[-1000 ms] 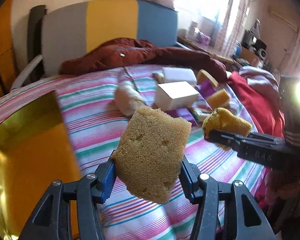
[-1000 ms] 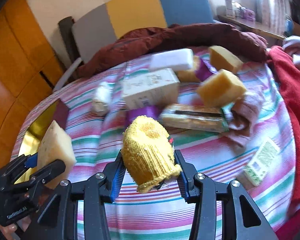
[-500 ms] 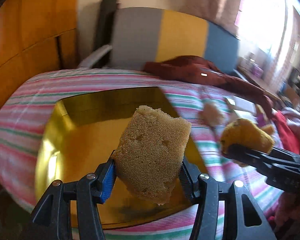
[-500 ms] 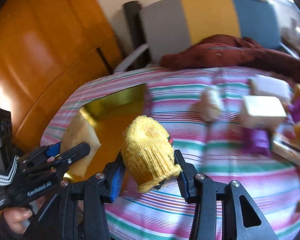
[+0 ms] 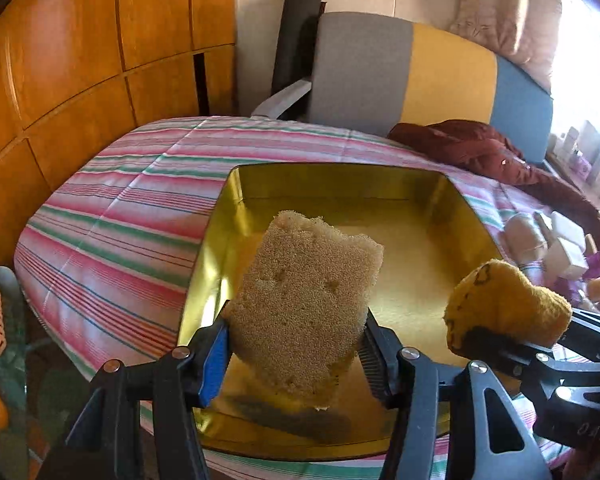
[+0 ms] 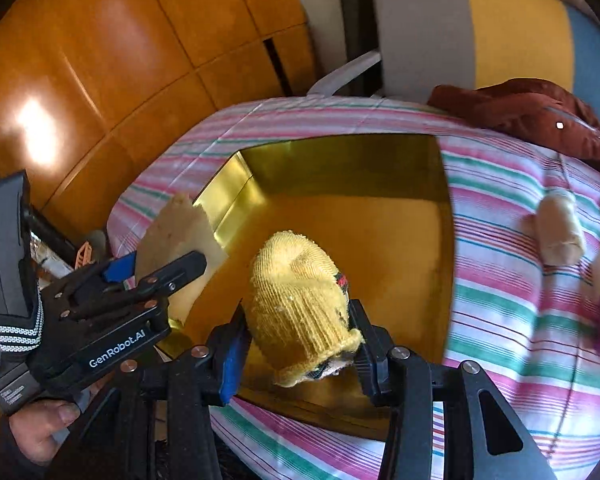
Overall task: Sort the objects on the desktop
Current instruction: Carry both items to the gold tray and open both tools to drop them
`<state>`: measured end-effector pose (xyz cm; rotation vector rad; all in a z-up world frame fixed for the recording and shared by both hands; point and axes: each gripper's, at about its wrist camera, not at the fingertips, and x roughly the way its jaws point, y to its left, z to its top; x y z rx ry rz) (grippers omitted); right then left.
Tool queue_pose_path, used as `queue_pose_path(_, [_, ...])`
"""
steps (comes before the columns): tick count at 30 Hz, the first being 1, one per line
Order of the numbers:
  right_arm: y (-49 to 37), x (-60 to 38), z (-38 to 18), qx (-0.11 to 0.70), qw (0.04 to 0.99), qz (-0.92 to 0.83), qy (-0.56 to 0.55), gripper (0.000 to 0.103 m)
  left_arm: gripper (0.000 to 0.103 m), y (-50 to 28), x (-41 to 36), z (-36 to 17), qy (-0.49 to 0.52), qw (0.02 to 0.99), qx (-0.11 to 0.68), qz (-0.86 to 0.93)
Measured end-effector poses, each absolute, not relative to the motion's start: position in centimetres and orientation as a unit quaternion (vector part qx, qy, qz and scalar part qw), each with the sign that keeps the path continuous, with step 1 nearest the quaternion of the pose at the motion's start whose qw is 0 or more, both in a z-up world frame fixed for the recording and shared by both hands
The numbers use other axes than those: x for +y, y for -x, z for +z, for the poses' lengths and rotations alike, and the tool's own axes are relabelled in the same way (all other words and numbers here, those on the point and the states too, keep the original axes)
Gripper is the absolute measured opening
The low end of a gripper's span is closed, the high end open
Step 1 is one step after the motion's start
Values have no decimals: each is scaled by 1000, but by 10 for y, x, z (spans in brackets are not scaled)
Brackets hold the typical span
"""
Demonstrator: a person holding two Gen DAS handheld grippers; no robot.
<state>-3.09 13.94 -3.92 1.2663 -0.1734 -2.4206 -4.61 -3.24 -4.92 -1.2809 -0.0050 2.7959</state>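
My left gripper [image 5: 296,354] is shut on a tan sponge [image 5: 304,304] and holds it above the near part of a gold tray [image 5: 340,184] on the striped cloth. My right gripper [image 6: 298,354] is shut on a yellow knitted glove [image 6: 300,304] over the same tray [image 6: 340,168]. In the left wrist view the right gripper [image 5: 512,344] and the glove [image 5: 504,308] are at the right. In the right wrist view the left gripper [image 6: 160,264] with the sponge [image 6: 176,232] is at the left. The tray holds nothing else.
Loose objects lie on the striped cloth [image 5: 120,220] to the right: a beige roll [image 6: 560,232], white boxes [image 5: 564,256]. A dark red garment [image 6: 520,112] and a grey-yellow-blue chair back [image 5: 404,68] stand behind. Wood panelling [image 5: 80,52] is at the left.
Both grippers have swung left from the pile of objects to above the gold tray, each still holding its object. The tray now fills the middle of both views.
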Motion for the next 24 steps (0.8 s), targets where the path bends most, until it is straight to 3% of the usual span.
queue_pose_path(7, [39, 124, -51, -74, 215, -851, -474, 53, 64, 47, -53, -55, 431, 12, -23, 902])
queue_pose_path(9, [41, 122, -54, -84, 217, -848, -476, 66, 66, 51, -57, -56, 432, 13, -33, 901])
queue_pose_path(12, [42, 120, -54, -81, 215, -850, -475, 68, 68, 50, -62, -56, 433, 12, -44, 900])
queue_pose_path(14, [40, 120, -53, -82, 209, -850, -476, 70, 71, 50, -62, -56, 436, 14, -42, 899])
queue_pose_path(16, [38, 122, -52, -77, 201, -854, -473, 73, 81, 48, -62, -58, 438, 16, -42, 898])
queue_pose_path(24, [18, 139, -35, -71, 174, -877, -441, 84, 82, 39, -73, -43, 416, 2, -65, 907])
